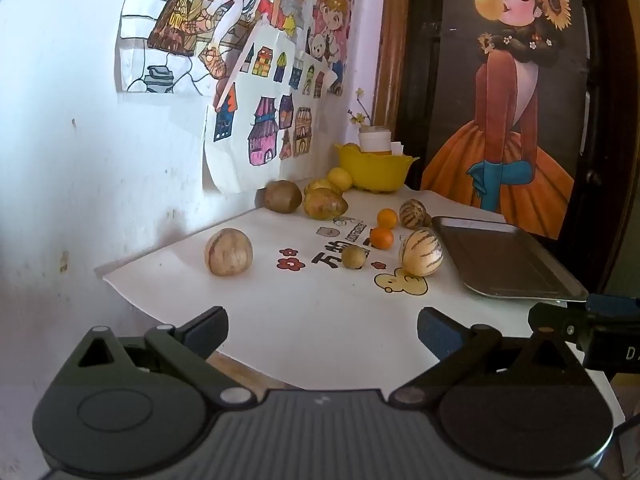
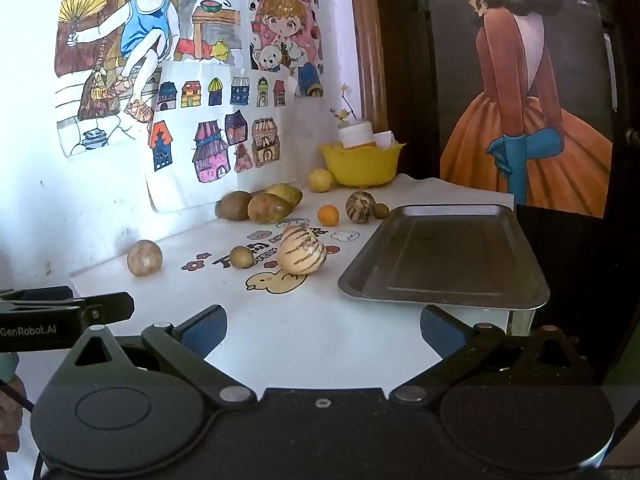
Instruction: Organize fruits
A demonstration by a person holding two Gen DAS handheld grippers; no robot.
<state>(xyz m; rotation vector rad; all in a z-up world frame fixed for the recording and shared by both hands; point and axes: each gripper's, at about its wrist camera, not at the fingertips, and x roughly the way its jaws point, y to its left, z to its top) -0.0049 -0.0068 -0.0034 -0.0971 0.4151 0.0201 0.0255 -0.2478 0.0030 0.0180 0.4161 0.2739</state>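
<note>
Reads "GenRobot.AI" in pale letters on black side body of left gripper (image 2: 44, 330), at nine o'clock. "MORNI…", perhaps "MORNING", atop pink cartoon-child wall poster (image 2: 285, 24), at twelve o'clock. Chinese characters on white printed table sheet (image 1: 326, 258), blurred.

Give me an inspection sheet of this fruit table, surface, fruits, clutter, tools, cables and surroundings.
Surface: white printed table cover, cartoon duck and flowers.
Job's things: empty grey metal tray; large striped cream fruit; round tan fruit; small orange citrus; brown-yellow oval fruits near the wall.
Clutter: yellow plastic bowl holding a white jar.
Grippers: left tool open, empty; right tool open, empty.
Cables: thin black cable at left edge.
Surroundings: children's coloured drawings on the white wall.
</note>
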